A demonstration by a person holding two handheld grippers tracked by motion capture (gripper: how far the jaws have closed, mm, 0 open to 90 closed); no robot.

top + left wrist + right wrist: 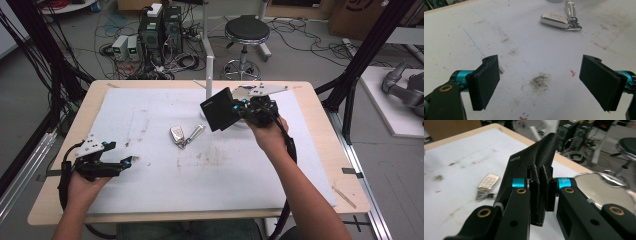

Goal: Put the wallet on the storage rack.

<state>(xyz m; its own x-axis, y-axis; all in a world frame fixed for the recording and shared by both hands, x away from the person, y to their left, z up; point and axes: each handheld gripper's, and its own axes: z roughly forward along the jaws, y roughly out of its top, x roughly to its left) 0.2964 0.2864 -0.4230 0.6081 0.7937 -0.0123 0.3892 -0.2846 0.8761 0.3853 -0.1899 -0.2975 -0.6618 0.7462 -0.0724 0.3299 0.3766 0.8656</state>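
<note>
Pinching tight, the right gripper point(542, 192) has its fingers point(535, 195) clamped on the edge of a black leather wallet point(534, 160), lifting it clear above the desk point(300, 165) at the far right. Over at the near left, the left gripper point(540, 82) hovers low with fingers point(485, 81) spread wide, empty. Between them, mid-mat, lies a silver key fob point(176, 134) with its keyring.
</note>
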